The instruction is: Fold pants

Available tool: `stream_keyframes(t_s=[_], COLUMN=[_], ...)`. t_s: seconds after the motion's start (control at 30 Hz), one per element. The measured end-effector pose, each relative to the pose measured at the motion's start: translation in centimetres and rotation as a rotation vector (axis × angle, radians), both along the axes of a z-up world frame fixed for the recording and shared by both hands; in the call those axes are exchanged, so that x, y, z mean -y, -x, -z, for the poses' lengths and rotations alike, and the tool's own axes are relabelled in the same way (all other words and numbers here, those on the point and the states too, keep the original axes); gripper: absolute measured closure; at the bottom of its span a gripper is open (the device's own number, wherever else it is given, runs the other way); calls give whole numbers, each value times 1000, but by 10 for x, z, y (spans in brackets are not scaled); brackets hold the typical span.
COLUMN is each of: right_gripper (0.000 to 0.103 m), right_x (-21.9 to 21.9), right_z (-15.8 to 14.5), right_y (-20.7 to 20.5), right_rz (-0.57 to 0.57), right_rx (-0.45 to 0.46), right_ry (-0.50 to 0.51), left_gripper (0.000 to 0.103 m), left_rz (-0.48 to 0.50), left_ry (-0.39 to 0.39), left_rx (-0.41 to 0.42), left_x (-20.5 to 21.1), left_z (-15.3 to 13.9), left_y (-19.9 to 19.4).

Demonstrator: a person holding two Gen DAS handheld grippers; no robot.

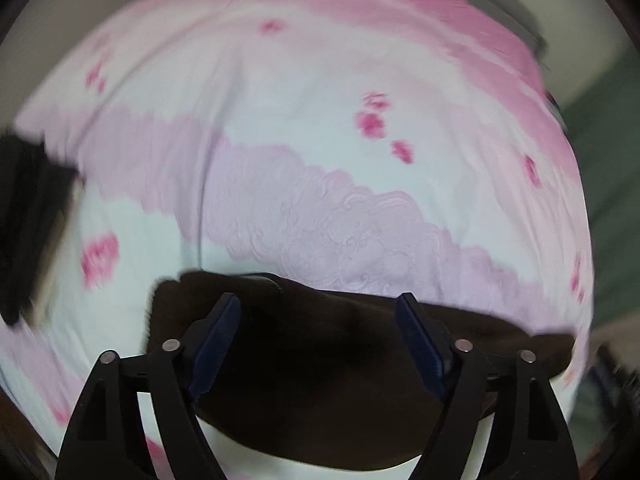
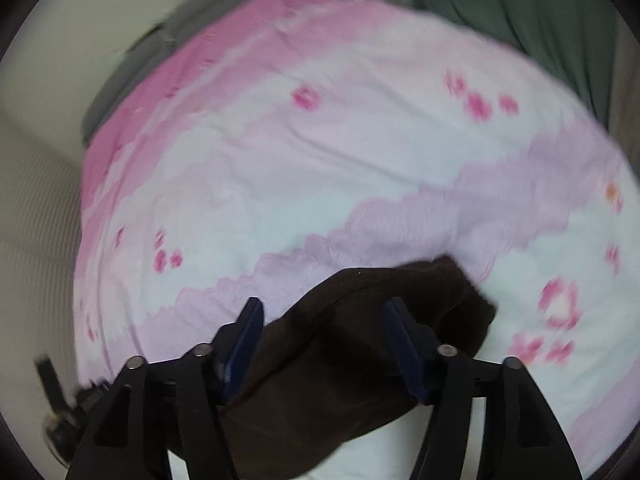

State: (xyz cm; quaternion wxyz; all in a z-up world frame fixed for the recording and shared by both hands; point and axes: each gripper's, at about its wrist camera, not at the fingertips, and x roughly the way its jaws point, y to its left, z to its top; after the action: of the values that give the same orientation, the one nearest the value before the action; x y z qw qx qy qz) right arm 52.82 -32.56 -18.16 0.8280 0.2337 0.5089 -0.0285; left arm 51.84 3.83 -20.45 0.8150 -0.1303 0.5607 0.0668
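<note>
pants [image 1: 320, 380] between both open claws [image 1: 320, 312], unheld

Left gripper [image 1: 320, 312] and right gripper [image 2: 322, 316] angled down, jaws apart.

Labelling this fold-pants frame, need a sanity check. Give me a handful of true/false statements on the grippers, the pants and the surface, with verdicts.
1. The left gripper stands open, its pads apart. True.
2. The right gripper is clamped shut on the pants. False: its jaws are apart, with the dark brown pants lying below and between them, and no pad visibly pinching the cloth.
3. The pants are light blue denim. False: they are dark brown, nearly black in the left wrist view.
4. The pants lie on a pink and white floral bedsheet. True.
5. The bedsheet is plain grey. False: it has pink bands and small pink flowers.
</note>
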Motion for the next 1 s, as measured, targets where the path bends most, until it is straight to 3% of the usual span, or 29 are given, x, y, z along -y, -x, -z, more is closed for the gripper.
stream_keyframes(t_s=[0.13, 0.27, 0.33, 0.5, 0.73, 0.87, 1.0], right_gripper=[34, 34, 34, 34, 34, 34, 34], right_x=[-7, -5, -7, -47, -128, -153, -153], right_z=[-3, 33, 54, 83, 80, 75, 80], right_y=[32, 60, 77, 110, 121, 116, 113], right_rz=[-114, -126, -116, -219, -403, -446, -422], right_rx=[43, -59, -128, -229, -247, -238, -257], right_ry=[71, 61, 39, 13, 38, 41, 49], left_gripper=[23, 23, 23, 23, 24, 24, 24], left_rz=[149, 169, 167, 140, 22, -25, -28], left_ry=[-165, -201, -182, -114, 80, 174, 186], left_rx=[63, 36, 12, 9, 42, -38, -128], left_x=[5, -17, -31, -76, -145, -156, -140], left_z=[-7, 6, 14, 30, 44, 79, 113], left_y=[37, 79, 93, 103, 79, 57, 48])
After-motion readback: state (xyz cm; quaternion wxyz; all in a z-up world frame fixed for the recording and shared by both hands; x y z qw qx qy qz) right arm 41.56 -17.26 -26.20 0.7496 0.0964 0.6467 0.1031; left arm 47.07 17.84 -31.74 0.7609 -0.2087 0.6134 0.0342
